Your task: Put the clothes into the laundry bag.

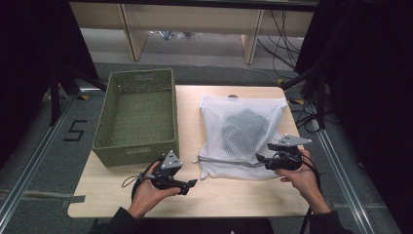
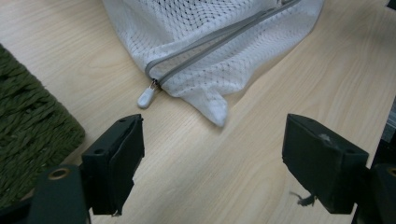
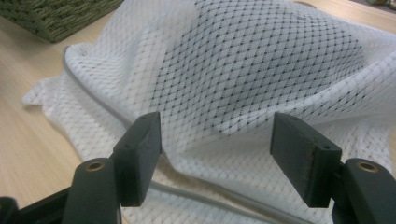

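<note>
**Zipper shut, both grippers poised at the mesh bag**

A pale wooden table [image 1: 224, 195] stands on a grey floor, with dark curtains at either side and shelving legs beyond. On it, a white mesh bag [image 1: 241, 136] lies flat with a dark bundle [image 1: 243, 129] showing through the netting. Just beside the bag, on its left, sits an olive woven basket [image 1: 139, 114], which looks empty.

The bag's grey zipper [image 2: 219, 42] runs along the edge nearest the person and appears fully closed, its white pull tab [image 2: 145, 98] resting on the wood at the bag's near-left corner.

The left gripper [image 1: 187, 185] hovers just short of that corner, jaws spread wide and holding nothing; in the left gripper view the tab lies a little beyond the gap. The right gripper [image 1: 260, 158] is over the bag's near-right edge, jaws likewise wide, with mesh bulging between them but not pinched.

By my reading, nothing is done yet: the tab must be grasped, the bag steadied, the zipper drawn open, and the bundle probably moved to the basket.
</note>
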A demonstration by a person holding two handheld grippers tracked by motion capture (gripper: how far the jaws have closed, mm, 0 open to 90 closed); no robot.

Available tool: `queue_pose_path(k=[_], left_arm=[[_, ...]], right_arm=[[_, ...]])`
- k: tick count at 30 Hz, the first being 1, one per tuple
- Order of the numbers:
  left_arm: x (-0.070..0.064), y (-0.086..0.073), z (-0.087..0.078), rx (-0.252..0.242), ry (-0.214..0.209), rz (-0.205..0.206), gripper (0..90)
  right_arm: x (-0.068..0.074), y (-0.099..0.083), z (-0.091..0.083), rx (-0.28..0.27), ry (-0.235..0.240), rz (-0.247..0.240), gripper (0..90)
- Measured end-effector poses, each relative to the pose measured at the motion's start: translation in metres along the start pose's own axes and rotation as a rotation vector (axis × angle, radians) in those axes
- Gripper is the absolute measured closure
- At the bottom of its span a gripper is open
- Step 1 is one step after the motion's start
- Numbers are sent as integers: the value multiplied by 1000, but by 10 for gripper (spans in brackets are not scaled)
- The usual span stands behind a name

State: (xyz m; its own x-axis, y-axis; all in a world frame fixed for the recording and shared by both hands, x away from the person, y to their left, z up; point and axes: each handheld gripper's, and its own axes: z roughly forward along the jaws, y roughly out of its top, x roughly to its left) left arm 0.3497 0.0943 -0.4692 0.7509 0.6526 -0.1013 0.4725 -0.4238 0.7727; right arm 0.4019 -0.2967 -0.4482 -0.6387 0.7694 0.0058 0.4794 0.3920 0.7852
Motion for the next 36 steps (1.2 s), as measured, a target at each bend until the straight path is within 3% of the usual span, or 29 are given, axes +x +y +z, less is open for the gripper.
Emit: queue_pose_path(k=[5,7,10,12,18,20,21,24,26,27,29,30,33,35,36], left_arm=[[2,-4,-3,-4,-2,12,208],[2,-5,-5,3,18,17,208],[2,-9,-6,-4,3,16,208],[2,-10,-8,3,14,19,208],[0,-17,-7,11,-2,10,207],[-3,-18,-8,14,-3,10,208],[-4,-18,-8,15,-8,14,208],[-10,-19,-10,15,-16,27,207],[-14,-20,-11,11,-29,27,206],[-16,-20,-12,18,-13,42,205],[-20,-21,-12,6,-19,32,205],[-20,-21,-12,2,-20,34,205],[-25,-22,-12,10,-11,40,205],[-26,-23,-12,11,-14,43,205],[-26,-23,-12,12,-13,38,205]], right_arm=[[4,-2,-2,11,11,-8,347],[5,-4,-2,8,14,-24,347],[11,-8,-1,26,16,-11,345],[12,-10,1,28,29,-40,343],[23,-18,0,58,57,-55,338],[28,-21,-1,69,85,-62,336],[30,-22,-2,75,76,-68,335],[37,-28,-4,94,97,-50,329],[38,-30,-4,97,99,-84,325],[39,-31,-5,104,105,-79,323],[41,-33,-6,106,119,-82,321],[43,-34,-8,102,103,-76,320],[44,-37,-9,104,124,-101,318],[48,-40,-12,124,115,-68,315],[47,-41,-13,130,118,-82,312]])
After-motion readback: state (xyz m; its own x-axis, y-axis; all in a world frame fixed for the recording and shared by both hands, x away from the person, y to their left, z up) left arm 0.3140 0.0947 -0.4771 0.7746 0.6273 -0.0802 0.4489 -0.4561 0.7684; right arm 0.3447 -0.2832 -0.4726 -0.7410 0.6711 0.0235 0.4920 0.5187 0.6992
